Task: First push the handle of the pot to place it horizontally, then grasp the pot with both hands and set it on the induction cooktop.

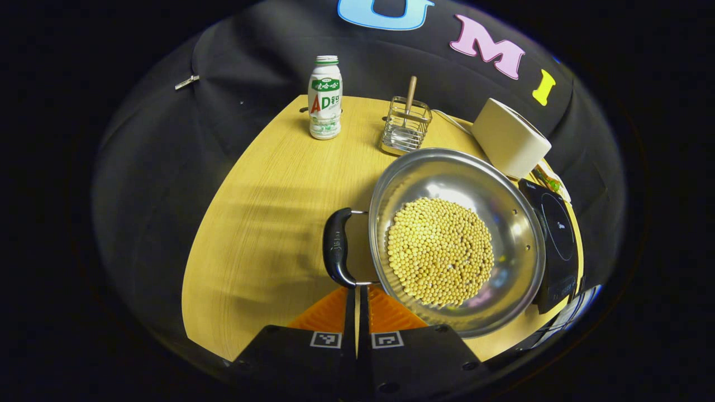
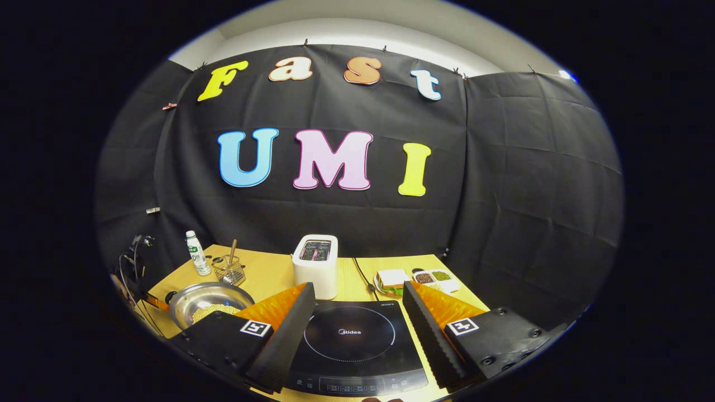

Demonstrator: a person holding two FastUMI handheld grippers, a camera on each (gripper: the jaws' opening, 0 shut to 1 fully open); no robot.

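A: Well, what is the left gripper view showing?
B: The left gripper [image 1: 356, 290] is sitting with fingers clenched together, tips just at the pot's handle [image 1: 337, 246]; the pot [image 1: 455, 240] of beans is resting on the table [image 1: 268, 212] beside the cooktop [image 1: 556, 240].
A: And the right gripper view?
B: The right gripper [image 2: 357, 298] is hovering, fingers released wide, over the cooktop [image 2: 357, 340]; the pot [image 2: 204, 301] is sitting left of it.
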